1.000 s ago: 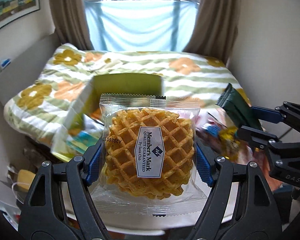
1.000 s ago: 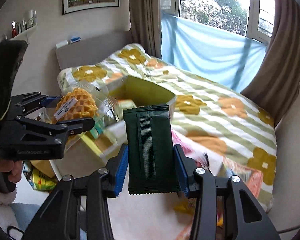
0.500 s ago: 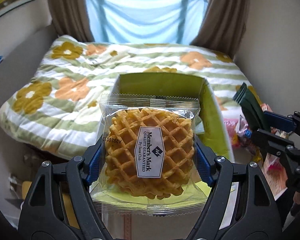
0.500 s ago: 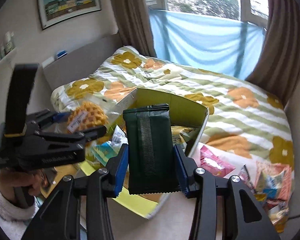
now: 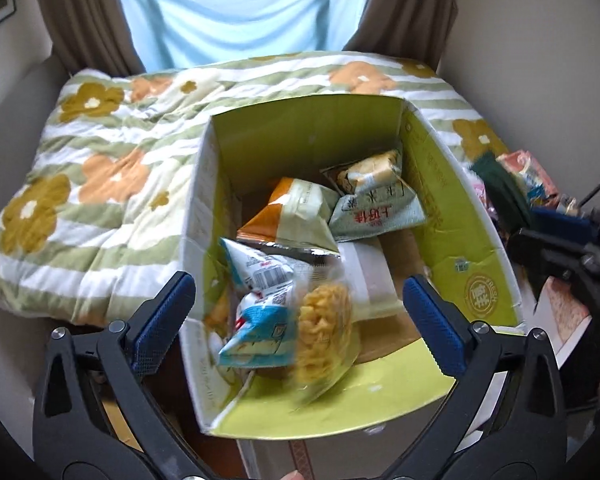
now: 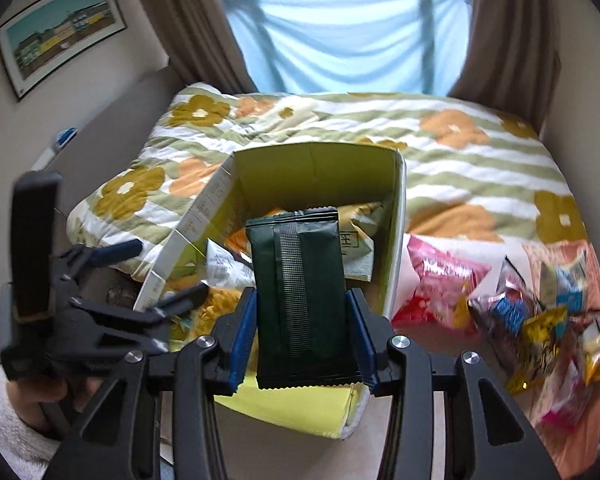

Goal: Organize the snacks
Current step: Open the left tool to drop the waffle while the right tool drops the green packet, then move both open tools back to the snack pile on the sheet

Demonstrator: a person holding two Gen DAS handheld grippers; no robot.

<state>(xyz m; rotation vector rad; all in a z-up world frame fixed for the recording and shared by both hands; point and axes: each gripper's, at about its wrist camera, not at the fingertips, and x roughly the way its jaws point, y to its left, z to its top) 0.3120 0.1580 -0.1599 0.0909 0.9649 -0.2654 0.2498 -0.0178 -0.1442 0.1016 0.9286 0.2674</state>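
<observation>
My left fingers [image 5: 166, 320] stand spread above the green box [image 5: 452, 184], the waffle packet [image 5: 326, 330] blurred below them, apparently dropping in; my right fingers [image 6: 242, 338] clamp the dark green packet [image 6: 300, 292] upright, poised for the same box; loose snacks [image 6: 540, 312] wait beyond on the surface.

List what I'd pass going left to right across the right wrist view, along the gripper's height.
Left gripper, open → dark green packet clamped in the right gripper in front of the green box → pink snack bag → loose pile of mixed wrappers.
</observation>
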